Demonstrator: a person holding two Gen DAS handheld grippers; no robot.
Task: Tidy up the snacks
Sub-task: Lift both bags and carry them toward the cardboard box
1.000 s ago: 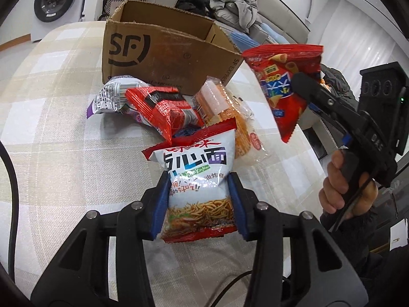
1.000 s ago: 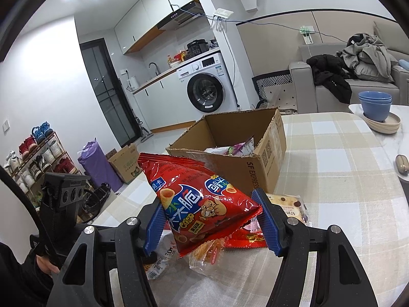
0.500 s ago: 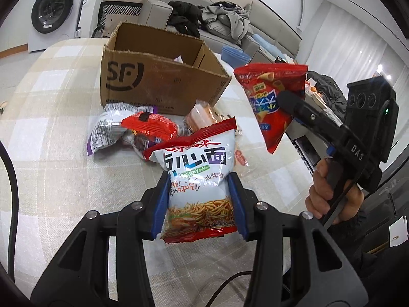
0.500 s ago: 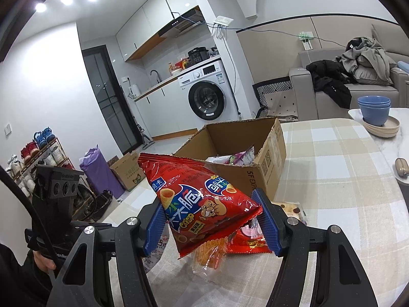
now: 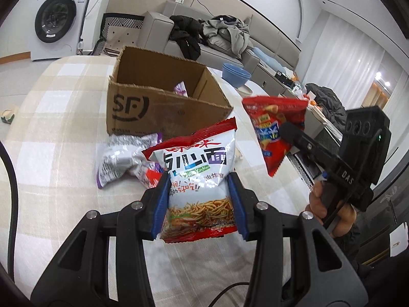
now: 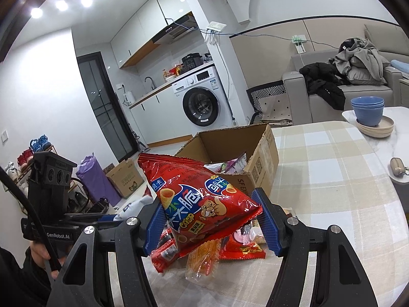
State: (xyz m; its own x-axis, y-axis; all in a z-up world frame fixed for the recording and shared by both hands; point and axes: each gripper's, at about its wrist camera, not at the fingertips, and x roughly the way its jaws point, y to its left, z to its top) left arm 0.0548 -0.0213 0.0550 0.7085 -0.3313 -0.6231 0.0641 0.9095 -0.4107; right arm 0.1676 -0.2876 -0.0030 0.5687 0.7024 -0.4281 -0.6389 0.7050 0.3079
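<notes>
Two grippers are raised above the checked table (image 5: 64, 117), each tilted downward and clamped on a snack. At left, the left gripper (image 5: 199, 202) pinches a white noodle packet (image 5: 196, 176) between its blue pads, held upright in front of the open cardboard box (image 5: 153, 107). At right, the right gripper (image 6: 209, 220) grips a red crisp bag (image 6: 202, 199) across its width, tilted, near the box's right corner. More snack packets (image 5: 122, 158) lie beside the box, partly hidden behind the noodle packet. The box's contents are mostly out of sight.
</notes>
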